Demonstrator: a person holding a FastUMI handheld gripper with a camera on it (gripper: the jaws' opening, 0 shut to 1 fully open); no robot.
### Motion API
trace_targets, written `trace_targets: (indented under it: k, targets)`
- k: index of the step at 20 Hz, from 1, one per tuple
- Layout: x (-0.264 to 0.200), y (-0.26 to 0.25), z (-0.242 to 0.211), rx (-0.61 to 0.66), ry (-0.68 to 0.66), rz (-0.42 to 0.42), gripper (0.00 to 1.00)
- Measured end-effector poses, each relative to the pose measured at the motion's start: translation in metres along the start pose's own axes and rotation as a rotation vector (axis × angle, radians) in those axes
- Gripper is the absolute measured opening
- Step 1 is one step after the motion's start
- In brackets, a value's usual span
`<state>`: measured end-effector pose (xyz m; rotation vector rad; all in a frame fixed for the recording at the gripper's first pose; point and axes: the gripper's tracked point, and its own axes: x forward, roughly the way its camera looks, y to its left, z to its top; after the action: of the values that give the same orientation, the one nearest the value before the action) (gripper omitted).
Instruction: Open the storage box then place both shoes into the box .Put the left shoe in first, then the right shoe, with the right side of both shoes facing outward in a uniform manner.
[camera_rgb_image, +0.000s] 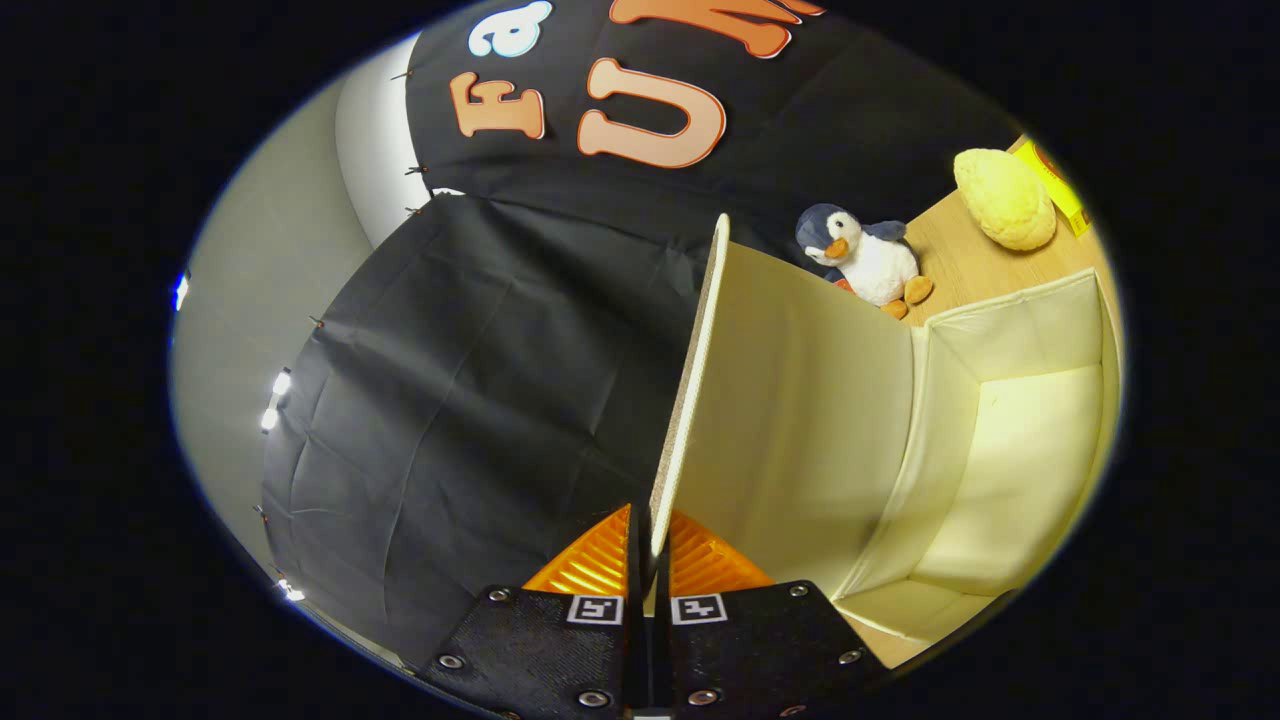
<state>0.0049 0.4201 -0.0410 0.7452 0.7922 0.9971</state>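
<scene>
Gripper view: we hold the storage box (1000, 440) lid (700, 380) raised
Our fingers (646, 560) are closed tight on the lid's edge, keeping it upright so the empty interior beside it stays open for shoes; beyond the box on the tabletop (975, 265) sit a plush penguin (865, 260) and a yellow plush (1005, 198), clear of our path

The gripper (651, 545) is pinching the raised lid (780, 400) of the open storage box (1010, 450); beyond the box, a plush penguin (865, 262) and what is probably a cushion (1005, 198) are sitting on the table (965, 262).
</scene>
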Motion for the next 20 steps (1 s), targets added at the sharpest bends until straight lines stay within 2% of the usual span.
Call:
trace_targets:
  k: [2, 4, 6, 7, 9, 14, 20]
  targets:
    - [0.011, 0.001, -0.001, -0.037, -0.006, -0.021, 0.1]
    - [0.016, -0.005, -0.006, -0.081, 0.004, -0.058, 0.21]
    - [0.024, -0.01, -0.01, -0.108, 0.023, -0.085, 0.5]
    - [0.025, -0.016, -0.012, -0.115, 0.029, -0.099, 0.76]
    - [0.023, -0.022, -0.012, -0.129, 0.028, -0.127, 0.97]
    - [-0.002, -0.045, 0.006, -0.173, -0.02, -0.208, 0.98]
    - [-0.068, -0.091, 0.036, -0.188, -0.121, -0.333, 0.98]
